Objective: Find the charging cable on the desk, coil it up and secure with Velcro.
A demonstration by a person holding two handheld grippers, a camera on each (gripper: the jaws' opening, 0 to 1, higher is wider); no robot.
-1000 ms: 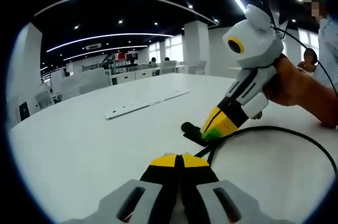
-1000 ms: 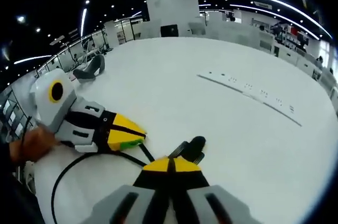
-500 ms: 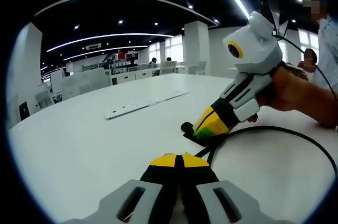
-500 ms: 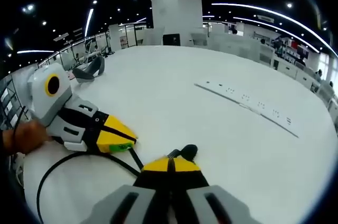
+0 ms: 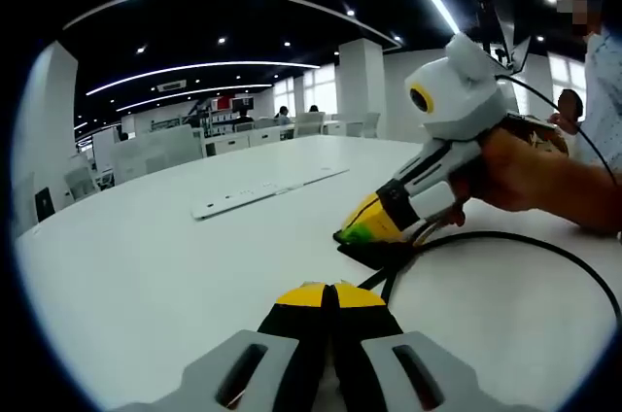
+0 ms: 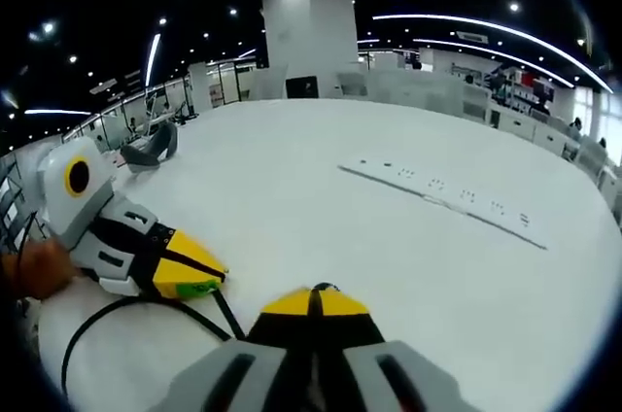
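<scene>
In the left gripper view we look across a wide white desk (image 5: 146, 266). At the far left stand chairs (image 5: 146, 152) and more desks in a large room. Further right, a long white power strip (image 5: 267, 191) lies flat on the desk, well apart from everything else. At the bottom centre our left gripper (image 5: 330, 293) rises into view, its yellow-tipped jaws pressed together; the black cable (image 5: 515, 242) appears to run out from just beyond its tips, but we cannot see whether it is pinched between them. The cable sweeps right in a wide loop over the desk. Just beyond, the right gripper (image 5: 362, 229) slants down from the upper right, held by a hand (image 5: 520, 169). Its yellow and green tips sit on the cable's dark end piece (image 5: 379, 252), apparently clamped on it.

In the right gripper view, the left gripper (image 6: 199, 281) lies at the left, tips closed low over the desk (image 6: 321, 188), with the cable (image 6: 126, 310) curling out beneath it in a loop. At bottom centre the right gripper (image 6: 313, 295) shows its jaws together, a sliver of the cable's dark end just visible at their tips. To the right lies the power strip (image 6: 442, 200).
</scene>
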